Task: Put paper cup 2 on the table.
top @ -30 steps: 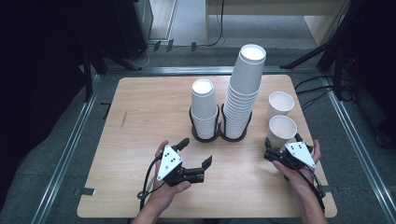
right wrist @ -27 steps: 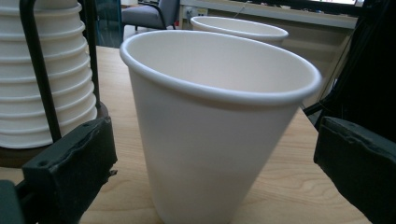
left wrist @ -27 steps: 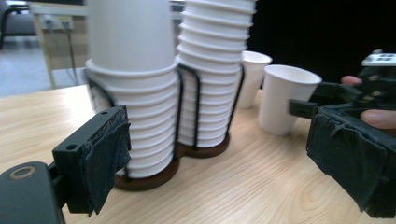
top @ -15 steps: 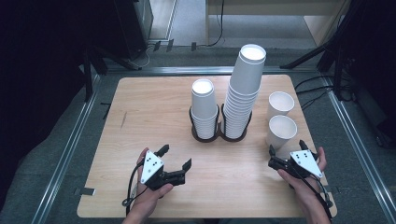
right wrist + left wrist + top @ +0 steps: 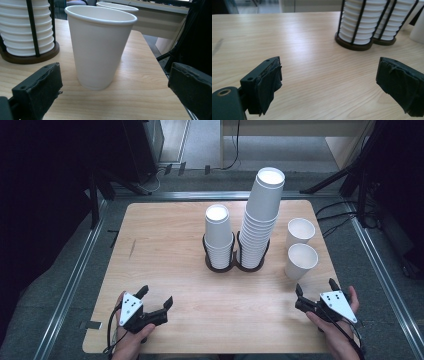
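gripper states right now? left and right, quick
Left gripper: open, holding nothing, bare table between its jaws.
Right gripper: open, empty, facing the near loose cup.

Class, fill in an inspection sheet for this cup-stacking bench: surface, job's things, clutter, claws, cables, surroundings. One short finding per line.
Surface: wooden table, pale, with one small dark mark near its left side.
Job's things: two loose paper cups upright at the right; short stack and tall stack upside down in a black double holder.
Clutter: nothing seen.
Claws: left claw open, empty, near front left; right claw open, empty, facing the nearer cup.
Cables: one trails from each claw; more on the floor beyond.
Surroundings: dark floor, metal rails, stand legs.
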`<state>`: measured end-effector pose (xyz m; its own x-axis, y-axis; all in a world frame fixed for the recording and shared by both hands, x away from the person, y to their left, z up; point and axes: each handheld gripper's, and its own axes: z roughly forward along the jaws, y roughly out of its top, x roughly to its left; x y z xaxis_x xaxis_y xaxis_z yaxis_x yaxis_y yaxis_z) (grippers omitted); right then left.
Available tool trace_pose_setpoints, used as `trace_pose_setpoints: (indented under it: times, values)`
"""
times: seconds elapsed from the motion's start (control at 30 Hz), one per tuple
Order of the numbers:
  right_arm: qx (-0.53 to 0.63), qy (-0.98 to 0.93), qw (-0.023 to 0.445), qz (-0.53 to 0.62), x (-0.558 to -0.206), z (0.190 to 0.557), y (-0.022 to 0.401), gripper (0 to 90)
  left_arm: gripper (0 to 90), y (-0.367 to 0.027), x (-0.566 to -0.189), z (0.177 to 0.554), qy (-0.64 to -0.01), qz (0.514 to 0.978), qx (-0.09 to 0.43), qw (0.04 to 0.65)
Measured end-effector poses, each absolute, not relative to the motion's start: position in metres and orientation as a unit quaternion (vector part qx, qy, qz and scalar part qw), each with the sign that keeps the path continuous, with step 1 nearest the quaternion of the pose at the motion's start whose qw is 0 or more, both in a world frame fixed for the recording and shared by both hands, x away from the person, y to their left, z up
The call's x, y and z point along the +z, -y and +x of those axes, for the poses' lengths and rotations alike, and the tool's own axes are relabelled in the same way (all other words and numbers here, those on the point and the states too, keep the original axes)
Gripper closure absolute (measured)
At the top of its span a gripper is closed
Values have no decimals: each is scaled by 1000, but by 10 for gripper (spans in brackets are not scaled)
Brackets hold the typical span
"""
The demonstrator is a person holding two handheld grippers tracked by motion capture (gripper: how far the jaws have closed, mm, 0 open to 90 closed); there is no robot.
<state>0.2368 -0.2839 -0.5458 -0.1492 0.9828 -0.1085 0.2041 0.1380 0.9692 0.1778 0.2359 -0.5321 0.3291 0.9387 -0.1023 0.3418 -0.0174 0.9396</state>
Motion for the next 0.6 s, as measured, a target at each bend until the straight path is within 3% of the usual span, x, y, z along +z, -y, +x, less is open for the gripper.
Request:
trace_pose_setpoints:
  times: [0.6]
  values:
    - [432, -635, 430, 476, -548, 205, 302, 0, 68, -303, -547, 162, -573, 606, 323, 447]
